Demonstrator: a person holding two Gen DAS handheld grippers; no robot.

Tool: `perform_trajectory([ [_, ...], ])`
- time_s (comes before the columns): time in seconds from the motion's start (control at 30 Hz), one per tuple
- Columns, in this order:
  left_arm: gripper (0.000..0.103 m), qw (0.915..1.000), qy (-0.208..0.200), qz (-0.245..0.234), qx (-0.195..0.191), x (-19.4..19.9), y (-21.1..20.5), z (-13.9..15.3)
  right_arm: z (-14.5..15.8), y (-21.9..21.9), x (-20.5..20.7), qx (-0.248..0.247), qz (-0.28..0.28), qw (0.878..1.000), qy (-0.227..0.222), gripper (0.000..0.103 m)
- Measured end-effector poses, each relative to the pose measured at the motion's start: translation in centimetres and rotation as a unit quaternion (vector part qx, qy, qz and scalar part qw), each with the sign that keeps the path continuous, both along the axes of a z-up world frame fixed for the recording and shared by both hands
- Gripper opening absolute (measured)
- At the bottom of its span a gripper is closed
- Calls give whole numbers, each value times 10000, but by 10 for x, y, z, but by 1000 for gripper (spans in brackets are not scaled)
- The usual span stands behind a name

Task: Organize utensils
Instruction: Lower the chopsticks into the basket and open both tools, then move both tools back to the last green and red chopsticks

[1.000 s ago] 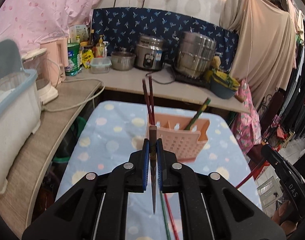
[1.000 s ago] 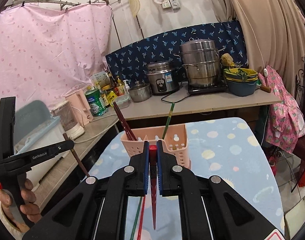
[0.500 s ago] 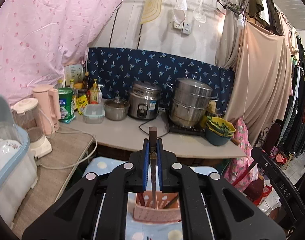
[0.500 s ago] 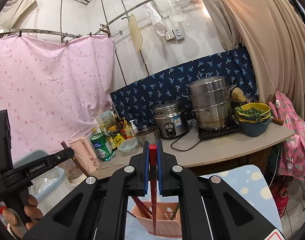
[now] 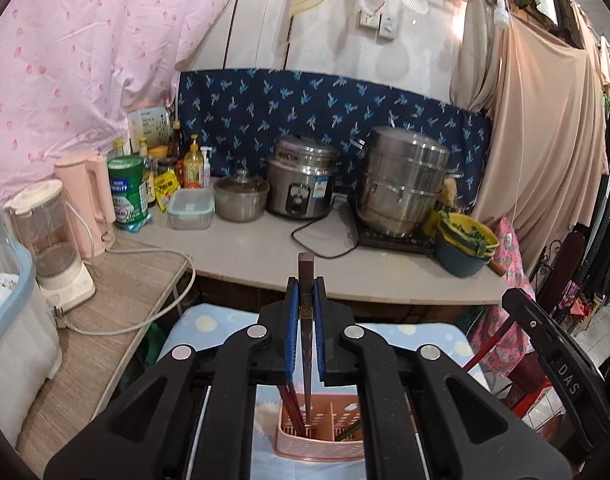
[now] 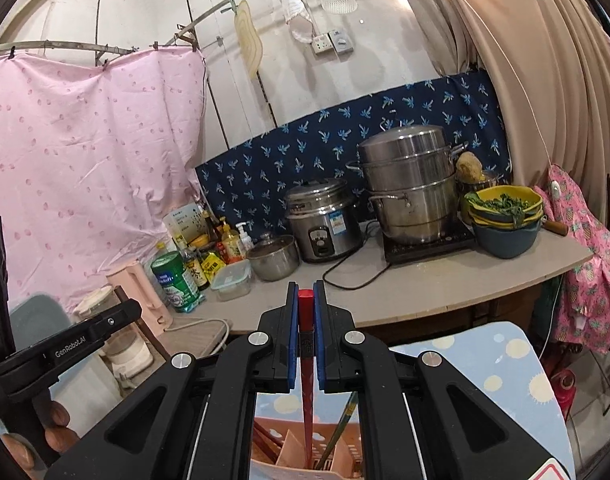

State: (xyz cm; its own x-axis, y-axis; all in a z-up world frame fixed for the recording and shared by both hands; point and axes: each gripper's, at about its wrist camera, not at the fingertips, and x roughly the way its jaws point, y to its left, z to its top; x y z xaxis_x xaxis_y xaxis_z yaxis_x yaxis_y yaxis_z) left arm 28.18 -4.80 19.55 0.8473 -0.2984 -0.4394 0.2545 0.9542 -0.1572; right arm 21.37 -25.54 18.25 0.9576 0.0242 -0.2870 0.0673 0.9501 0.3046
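- My left gripper (image 5: 305, 300) has its blue-padded fingers (image 5: 292, 320) clenched on a dark brown wooden chopstick (image 5: 305, 320). The square butt end stands just past the fingertips, toward the counter.
- That chopstick's long axis runs straight along the fingers. Its thin tip points down into the pink perforated plastic utensil holder (image 5: 319, 442) below, reaching to about the rim of a compartment left of centre. I cannot tell whether the tip touches anything inside.
- My right gripper (image 6: 305, 304) is likewise clamped, its blue pads (image 6: 293, 328) pinching a red chopstick (image 6: 306, 360) with a red butt end poking up between the fingertips.
- The red chopstick also lies lengthwise with the fingers, tapering downward. Its point goes into the holder (image 6: 337, 452), seen from this wrist as orange-pink dividers directly underneath.
- In the left wrist view, two reddish-brown chopsticks (image 5: 289, 412) already lean in the holder's left compartment, their upper ends hidden behind the gripper body.
- A green-patterned chopstick (image 6: 339, 432) leans in a compartment on the right, tilted up to the right.
- The holder stands on a light blue cloth with pale yellow dots (image 6: 497, 364).
- Beyond it, a grey counter (image 5: 261, 252) carries a steel rice cooker (image 5: 301, 178) and a stacked steel steamer pot (image 5: 403, 184).
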Motion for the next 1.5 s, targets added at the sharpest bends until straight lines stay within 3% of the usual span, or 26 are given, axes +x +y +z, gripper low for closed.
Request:
perform_trajectory([
  [0.27, 7, 9992, 395, 32, 93, 10, 1, -33, -36, 1, 11, -111, 8, 9990, 423, 7],
  [0.67, 9, 9987, 468, 65, 208, 0, 3, -39, -31, 4, -8, -168, 37, 9993, 340, 14],
  [1.13, 10, 9981, 499, 38, 361, -40, 8, -48, -35, 35, -49, -557, 258, 9974, 369, 18],
  [1.27, 18, 9974, 559, 33, 451, -52, 10, -57, -43, 44, -64, -651, 320, 9964, 436, 18],
  [1.5, 18, 9956, 778, 30, 516, -74, 17, -83, -62, 62, -86, -848, 397, 9935, 646, 18],
])
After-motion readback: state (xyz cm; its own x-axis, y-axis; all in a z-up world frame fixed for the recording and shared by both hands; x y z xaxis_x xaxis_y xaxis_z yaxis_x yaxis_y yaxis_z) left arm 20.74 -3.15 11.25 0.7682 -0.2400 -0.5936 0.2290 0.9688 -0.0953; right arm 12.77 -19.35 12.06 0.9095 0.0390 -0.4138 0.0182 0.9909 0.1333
